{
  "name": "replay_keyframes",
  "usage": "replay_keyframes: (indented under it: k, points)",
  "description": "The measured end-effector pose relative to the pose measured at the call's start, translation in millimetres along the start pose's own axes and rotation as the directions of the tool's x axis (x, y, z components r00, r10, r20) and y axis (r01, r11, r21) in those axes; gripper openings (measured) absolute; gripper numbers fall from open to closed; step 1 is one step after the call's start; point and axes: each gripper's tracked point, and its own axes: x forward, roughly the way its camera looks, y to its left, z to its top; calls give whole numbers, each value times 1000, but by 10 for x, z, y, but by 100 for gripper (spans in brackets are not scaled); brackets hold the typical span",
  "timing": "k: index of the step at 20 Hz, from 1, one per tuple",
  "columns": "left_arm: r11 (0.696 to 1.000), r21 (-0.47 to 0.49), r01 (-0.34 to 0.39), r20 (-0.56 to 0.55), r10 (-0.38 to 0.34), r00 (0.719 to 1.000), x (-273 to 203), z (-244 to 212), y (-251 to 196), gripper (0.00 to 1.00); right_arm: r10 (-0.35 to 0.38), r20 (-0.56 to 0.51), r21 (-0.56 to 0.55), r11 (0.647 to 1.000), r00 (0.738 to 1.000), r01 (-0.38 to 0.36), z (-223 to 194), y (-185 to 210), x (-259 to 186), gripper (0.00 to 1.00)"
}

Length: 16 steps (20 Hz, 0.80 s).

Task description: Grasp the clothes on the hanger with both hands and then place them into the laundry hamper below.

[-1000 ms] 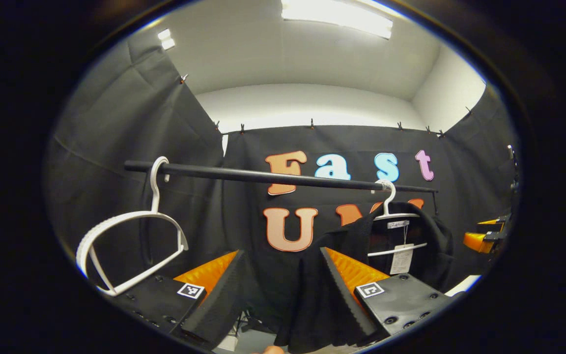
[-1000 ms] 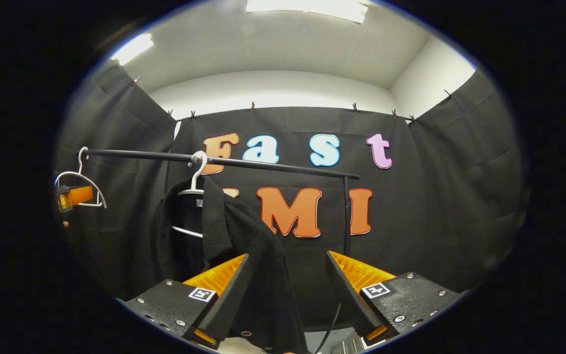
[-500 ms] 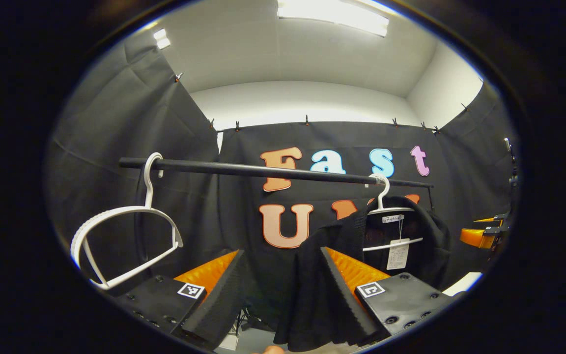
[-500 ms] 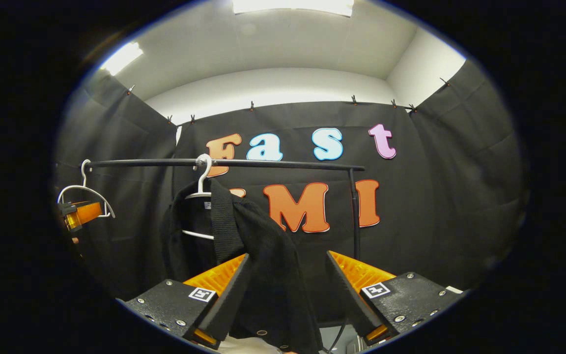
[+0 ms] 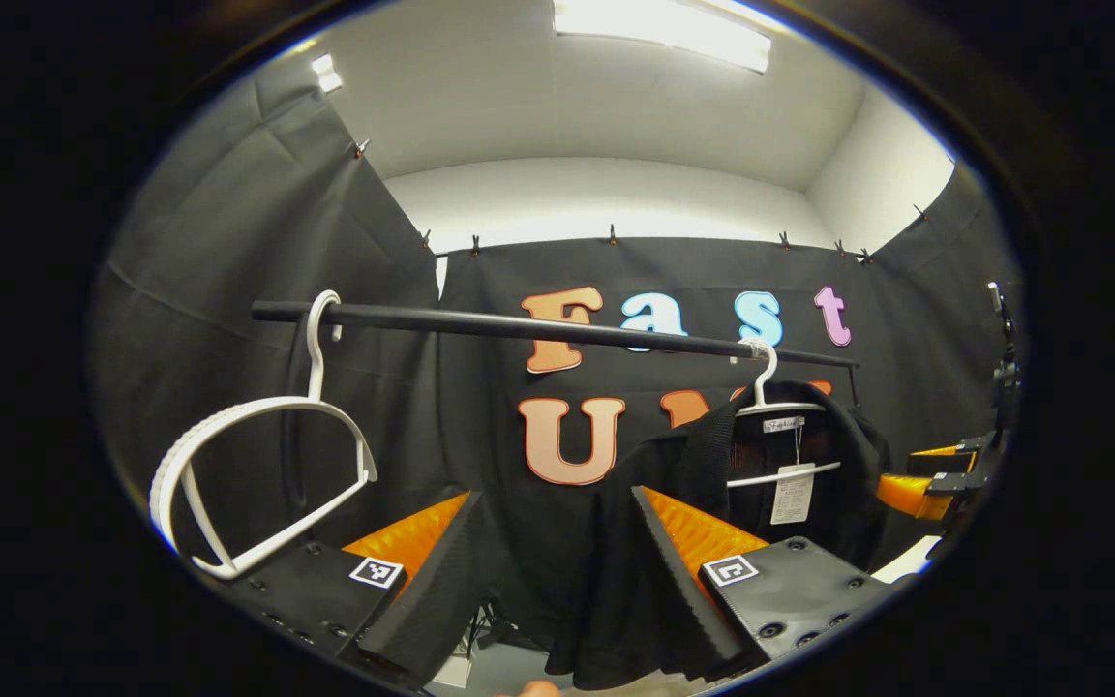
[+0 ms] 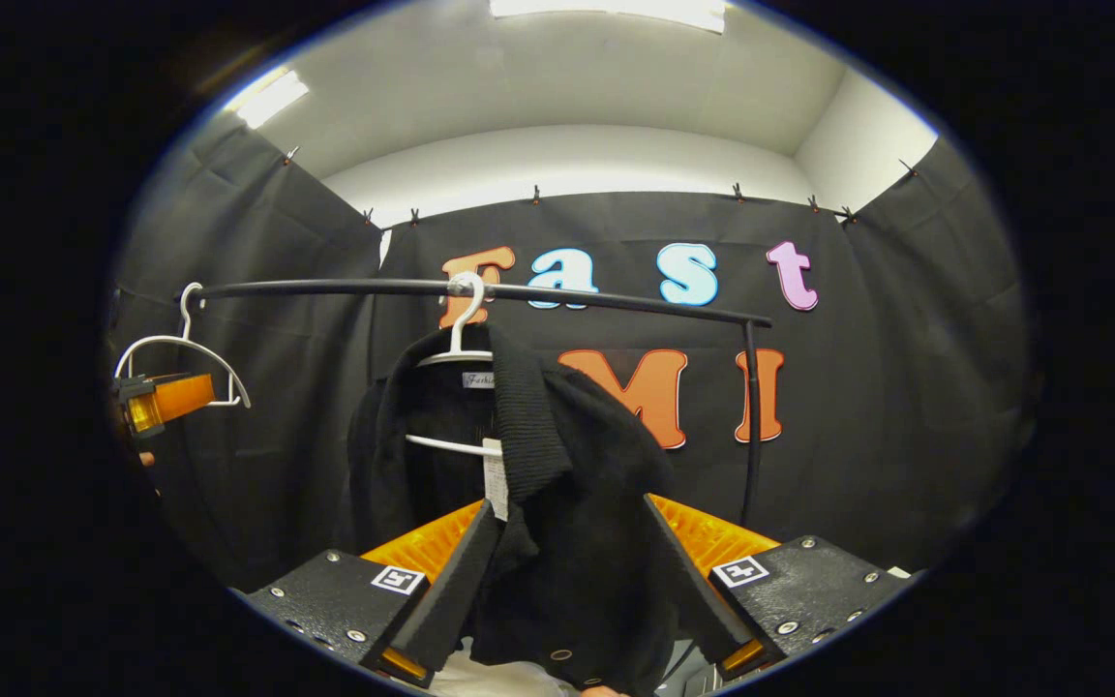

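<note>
Swung in on the black garment point(image 6: 567, 484) since a second ago, cloth now bunched between the right gripper point(image 6: 567, 571) fingers.
Approach to the grasp: both sets of tongs spread wide, left gripper point(image 5: 557, 571) likewise unclosed; garment on its white hanger point(image 6: 451, 387) under the rail point(image 6: 480, 290). Next: close both, lift off.

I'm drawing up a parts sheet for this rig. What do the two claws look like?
The left claw and the right claw match: two wedge-shaped fingers each, ribbed orange inside, edged with black ridged pads, bolted to black plates. Each plate bears a small square black-and-white marker and round screw heads.
</note>
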Motion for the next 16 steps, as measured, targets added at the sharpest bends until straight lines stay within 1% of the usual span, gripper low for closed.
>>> replay_keyframes:
  k: [3,4,5,6,7,9,10,11,12,13,14,15,16]
  points:
    - [1000,3,-3,-6,3,1000,-9,-36,38,96,-23,-21,-32,999,1000,22,-130,95,115,92]
    - [1000,3,-5,-9,5,1000,-9,-57,61,93,-31,-29,-40,999,999,30,-183,122,157,92]
    - [1000,1,-8,-11,8,1000,-11,-66,78,96,-38,-37,-46,998,999,36,-228,147,221,92]
    - [1000,-2,-10,-13,10,1000,-13,-78,91,96,-49,-41,-51,998,998,47,-270,156,278,92]
    - [1000,-6,-12,-15,12,1000,-17,-92,104,96,-67,-42,-56,996,997,65,-297,129,317,100]
    - [1000,-10,-12,-21,12,1000,-13,-131,137,96,-114,-45,-63,992,992,111,-374,37,404,100]
    - [1000,-10,-13,-24,13,1000,-9,-155,157,96,-136,-51,-62,989,989,132,-427,-16,460,92]
    - [1000,-10,-14,-26,14,1000,-6,-168,169,100,-156,-56,-59,987,986,152,-474,-76,515,92]
    - [1000,-10,-16,-28,16,999,-11,-184,186,96,-180,-64,-58,983,982,176,-534,-169,549,100]
    - [1000,-11,-19,-29,18,999,-11,-200,198,96,-206,-65,-57,978,976,202,-571,-269,573,100]
    - [1000,-12,-20,-31,20,999,-2,-216,210,96,-224,-63,-52,974,973,221,-581,-367,611,84]
    - [1000,-14,-21,-33,20,999,8,-233,212,96,-236,-63,-46,971,970,233,-600,-426,641,93]
    - [1000,-16,-19,-38,19,999,19,-266,204,96,-242,-69,-38,970,968,240,-632,-457,689,93]
